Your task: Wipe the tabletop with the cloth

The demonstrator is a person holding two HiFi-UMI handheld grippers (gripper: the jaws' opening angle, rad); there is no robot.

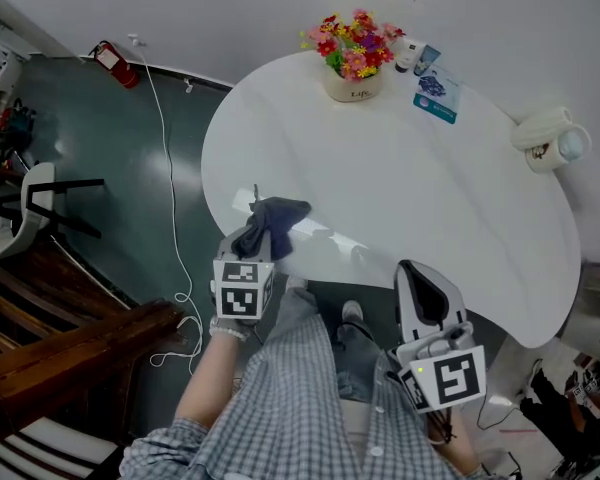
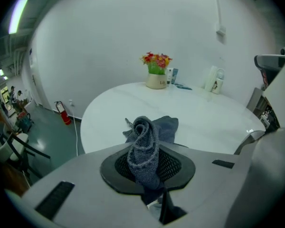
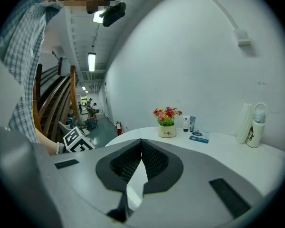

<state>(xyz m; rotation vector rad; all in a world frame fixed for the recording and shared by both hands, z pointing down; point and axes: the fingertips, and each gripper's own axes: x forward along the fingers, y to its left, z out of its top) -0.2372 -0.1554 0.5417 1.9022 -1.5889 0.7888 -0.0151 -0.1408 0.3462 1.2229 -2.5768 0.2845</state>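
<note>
Found the left gripper [image 2: 147,166] clenched on the cloth [image 2: 144,139], a grey-blue knitted rag bunched into an upright roll between the pads, with its loose end spilling forward past the tips. Found the right gripper [image 3: 140,155] closed on nothing, with the tips pressed together and only a sliver of a gap behind them. Noted in the head view the left gripper held at the near left rim of the tabletop [image 1: 410,188], with the cloth at that edge. Could not tell whether the fabric touched the white surface or hung just above it. Placed the right gripper low and close to the person, by the near rim, well apart from the cloth and doing no work. Logged at the far side of the round top a flower pot [image 1: 353,76], small bottles [image 1: 412,56] just beside it and a blue card [image 1: 438,94] lying flat. Logged also a white mug [image 1: 565,146] near the right edge, like the rest well apart from the cloth. Saw a glossy, clean-looking surface without streaks, damp trails or crumbs, so could draw no line between wiped and unwiped parts. Judged the job barely begun at best: cloth gripped and brought to the edge, but nearly the whole top left to cover, including the ground round the pot and the card.
</note>
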